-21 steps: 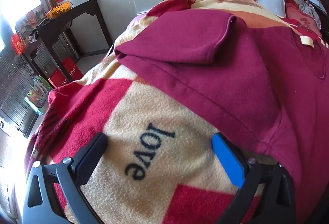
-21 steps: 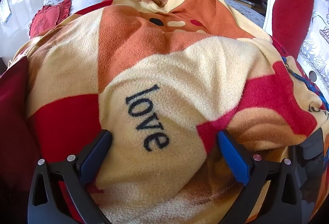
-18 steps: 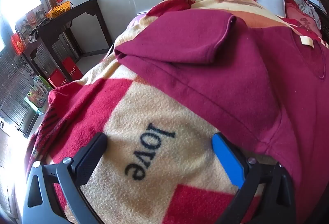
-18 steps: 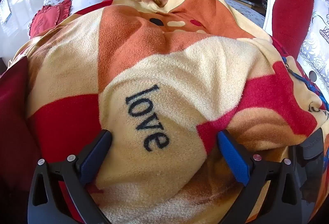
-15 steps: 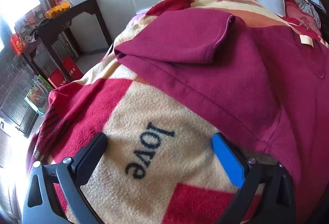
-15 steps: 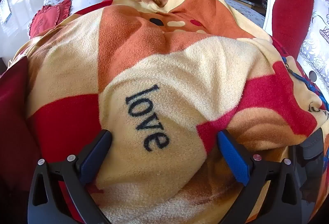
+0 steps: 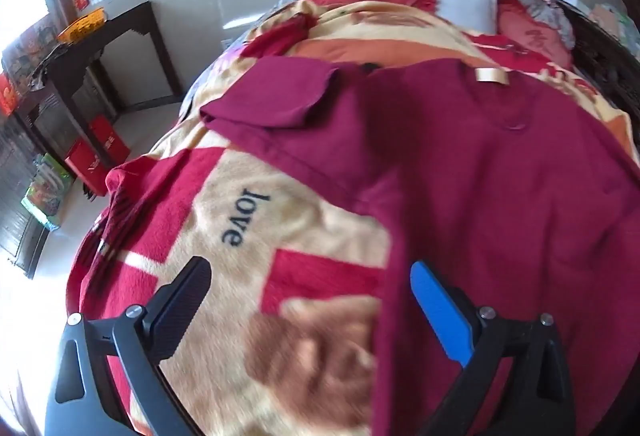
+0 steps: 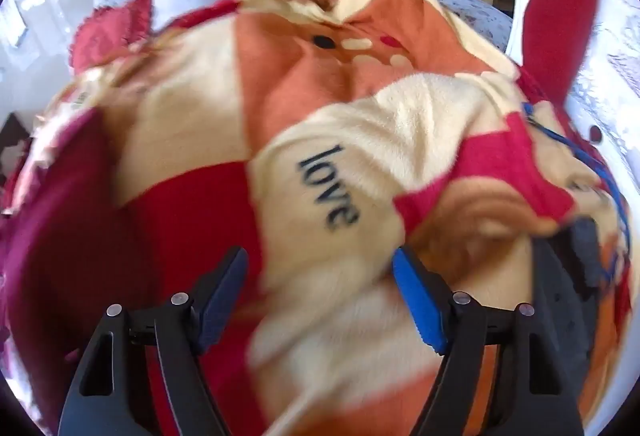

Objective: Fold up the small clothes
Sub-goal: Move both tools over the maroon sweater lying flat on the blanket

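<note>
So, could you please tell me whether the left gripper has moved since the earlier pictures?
Yes. The left gripper has pulled back: the blanket's "love" print, earlier between its jaws, now lies beyond them, and more of the maroon shirt shows.

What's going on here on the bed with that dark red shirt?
A person holds a tool in each hand over a bed covered by a patterned blanket. A maroon shirt lies spread flat on it, one sleeve folded in. The left tool is open at the shirt's side edge; the right tool is open over the blanket. Neither grips anything, so folding has barely begun.
</note>
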